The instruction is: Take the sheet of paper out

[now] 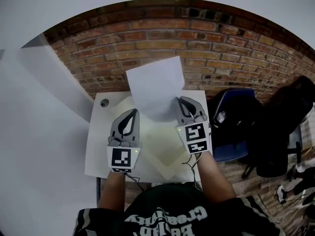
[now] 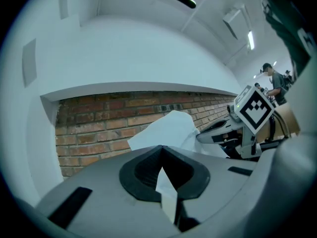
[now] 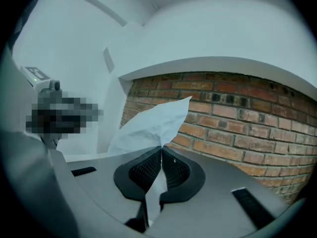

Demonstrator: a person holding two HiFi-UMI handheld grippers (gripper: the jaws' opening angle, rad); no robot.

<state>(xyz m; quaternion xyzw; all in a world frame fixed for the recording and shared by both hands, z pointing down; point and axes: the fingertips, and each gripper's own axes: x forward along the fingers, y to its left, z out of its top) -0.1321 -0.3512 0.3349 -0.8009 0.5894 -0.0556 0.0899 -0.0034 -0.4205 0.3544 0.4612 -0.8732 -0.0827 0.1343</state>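
Observation:
A white sheet of paper stands raised above the white table, in front of the brick wall. My right gripper is shut on its lower right edge; in the right gripper view the paper rises out of the closed jaws. My left gripper is to the sheet's lower left, shut on a thin pale strip that looks like the edge of the pale yellow envelope spread beneath both grippers. The left gripper view shows the paper running over to the right gripper.
A round cable hole sits in the table's far left corner. A dark blue chair and a black bag stand to the right of the table. A person stands far off in the room.

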